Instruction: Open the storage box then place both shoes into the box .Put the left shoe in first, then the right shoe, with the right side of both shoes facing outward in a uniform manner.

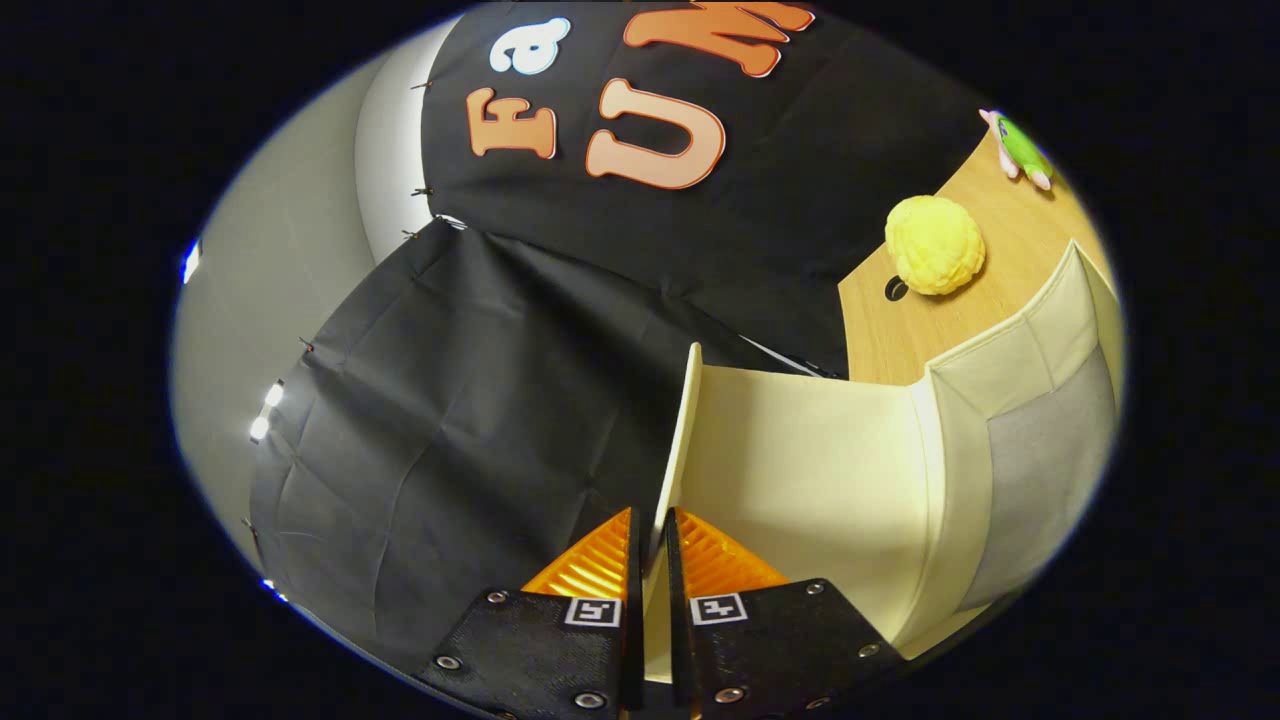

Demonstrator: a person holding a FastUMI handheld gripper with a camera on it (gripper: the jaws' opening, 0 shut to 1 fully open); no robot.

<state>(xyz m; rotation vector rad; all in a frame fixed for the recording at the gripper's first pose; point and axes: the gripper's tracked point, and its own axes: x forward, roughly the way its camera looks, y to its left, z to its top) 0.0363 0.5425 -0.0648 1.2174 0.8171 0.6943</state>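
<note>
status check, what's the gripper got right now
Gripper shut on box lid, edge pinched between fingers. Lid swung up, storage box opening. Yellow toy on table beyond, clear of lid.

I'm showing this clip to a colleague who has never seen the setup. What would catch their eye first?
Most striking is the cream lid of the storage box, swung up on edge with its thin rim pinched between the tongs. Beyond the box, a knobbly yellow ball sits on the wooden table beside a round hole, and a small green toy lies farther off on the same table.
</note>
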